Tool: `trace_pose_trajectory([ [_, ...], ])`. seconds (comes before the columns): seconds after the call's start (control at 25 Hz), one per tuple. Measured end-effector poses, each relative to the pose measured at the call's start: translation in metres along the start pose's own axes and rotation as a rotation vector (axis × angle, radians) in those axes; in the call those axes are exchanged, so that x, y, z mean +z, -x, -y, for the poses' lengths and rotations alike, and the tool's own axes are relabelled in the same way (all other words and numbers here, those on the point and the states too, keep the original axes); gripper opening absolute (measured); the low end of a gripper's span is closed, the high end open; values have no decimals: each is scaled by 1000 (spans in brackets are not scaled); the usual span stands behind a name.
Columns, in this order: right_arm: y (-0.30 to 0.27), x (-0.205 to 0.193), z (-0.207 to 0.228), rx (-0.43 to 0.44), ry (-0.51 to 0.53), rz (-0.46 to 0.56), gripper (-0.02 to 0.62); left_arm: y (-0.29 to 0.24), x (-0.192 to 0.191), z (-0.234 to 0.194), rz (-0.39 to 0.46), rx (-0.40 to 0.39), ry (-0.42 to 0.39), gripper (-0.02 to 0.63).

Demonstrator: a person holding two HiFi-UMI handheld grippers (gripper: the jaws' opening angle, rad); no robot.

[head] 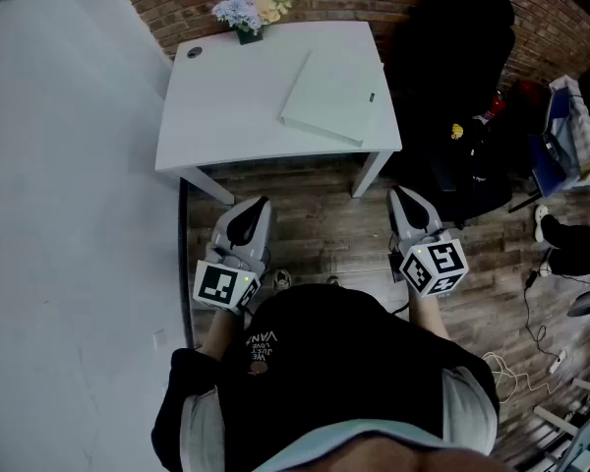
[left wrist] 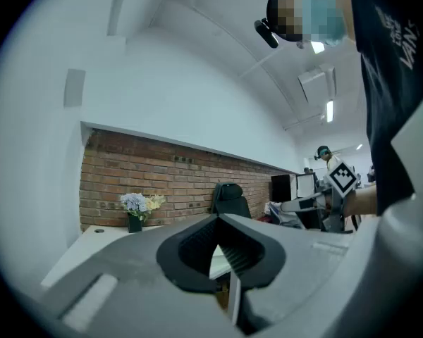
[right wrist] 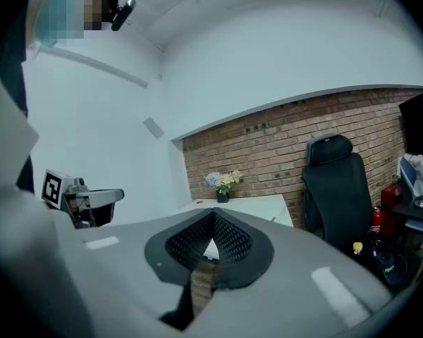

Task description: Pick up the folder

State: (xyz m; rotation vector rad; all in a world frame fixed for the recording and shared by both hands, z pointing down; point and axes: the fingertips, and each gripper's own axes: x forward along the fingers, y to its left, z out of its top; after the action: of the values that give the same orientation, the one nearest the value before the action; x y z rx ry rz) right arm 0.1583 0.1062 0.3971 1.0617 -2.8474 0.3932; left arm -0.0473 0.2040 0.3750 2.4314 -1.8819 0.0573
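The pick-up has not started; this looks like the approach stage. The folder [head: 332, 96], pale and thin, lies flat on the right half of the white table [head: 226, 126]. It is turned slightly askew, its right side close to the table's right edge and its near end just short of the front edge by the front right corner. Nothing lies on it, and the small pot of flowers [head: 248, 13] at the back edge stands well apart. The left tool [head: 264, 203] and the right tool [head: 395, 192] are held near the person's body over the wooden floor [head: 315, 214], short of the table's front edge. Each has its jaws pressed together on nothing, as both gripper views show. The next move probably calls for bringing one tool forward to the front right corner and spreading its jaws. The folder lies flush on the table, so a jaw would have to get under an edge, perhaps after the folder is nudged past the table's edge.
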Motion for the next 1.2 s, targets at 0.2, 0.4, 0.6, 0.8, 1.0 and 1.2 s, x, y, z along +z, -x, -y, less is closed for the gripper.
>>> trace_pose_trajectory([
  [0.2, 4, -3, 4, 7, -8, 5, -5, -2, -1, 7, 7, 9, 21, 0],
  [0.4, 5, -4, 3, 65, -32, 9, -3, -1, -6, 10, 27, 35, 48, 0],
  [0.6, 12, 1, 12, 99, -65, 28, -2, 4, -6, 15, 79, 74, 75, 0],
  [0.8, 15, -6, 17, 125, -65, 4, -2, 13, -19, 16, 66, 141, 118, 0],
  [1.0, 12, -14, 22, 135, -89, -17, -2, 7, -30, 19, 30, 152, 126, 0],
  [1.2, -8, -12, 23, 123, -100, -13, -2, -5, -32, 3, 22, 126, 122, 0],
])
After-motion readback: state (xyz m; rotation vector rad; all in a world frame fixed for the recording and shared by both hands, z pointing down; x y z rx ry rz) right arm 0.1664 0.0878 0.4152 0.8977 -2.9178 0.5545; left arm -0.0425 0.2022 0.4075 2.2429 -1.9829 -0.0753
